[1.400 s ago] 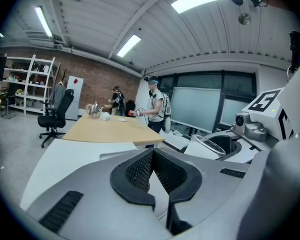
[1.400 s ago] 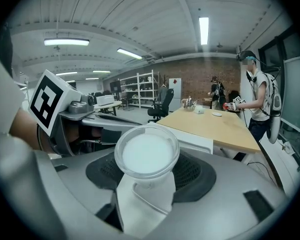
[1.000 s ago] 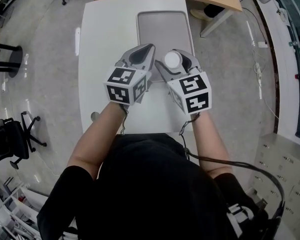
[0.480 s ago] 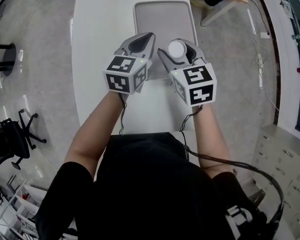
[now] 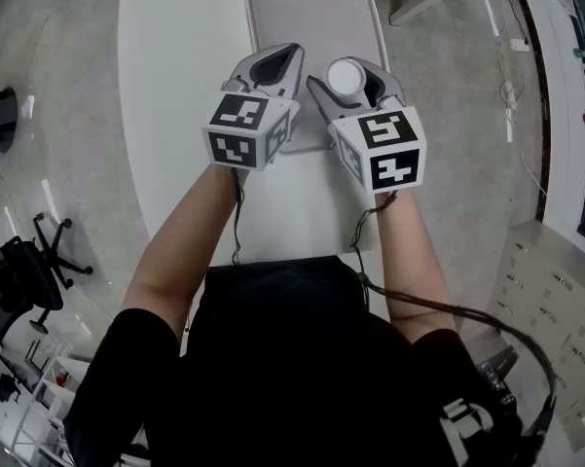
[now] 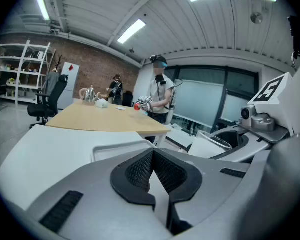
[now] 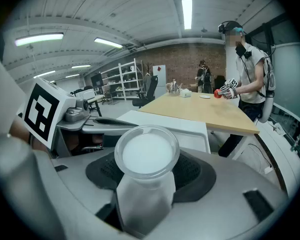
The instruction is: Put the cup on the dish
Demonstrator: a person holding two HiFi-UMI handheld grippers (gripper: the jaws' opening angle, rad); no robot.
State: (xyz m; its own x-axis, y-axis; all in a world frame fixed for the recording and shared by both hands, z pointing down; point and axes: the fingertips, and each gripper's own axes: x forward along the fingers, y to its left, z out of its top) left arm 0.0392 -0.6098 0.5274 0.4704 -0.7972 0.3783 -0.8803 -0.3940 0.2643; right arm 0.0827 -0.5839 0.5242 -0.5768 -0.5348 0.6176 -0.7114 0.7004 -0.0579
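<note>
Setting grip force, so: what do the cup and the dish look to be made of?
The cup: probably frosted translucent plastic; milky matte wall, clear rim. The dish: likely matte grey plastic or coated metal; flat, dull, rounded raised rim.

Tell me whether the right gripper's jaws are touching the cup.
Touching. The right gripper view shows the cup clamped between the right gripper's jaws, its body pinched on both sides with no gap.

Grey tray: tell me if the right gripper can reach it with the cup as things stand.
Probably yes. The right gripper, shut on the frosted cup, hovers over the near right part of the grey tray, which looks bare. The left gripper sits alongside, not across the path.
</note>
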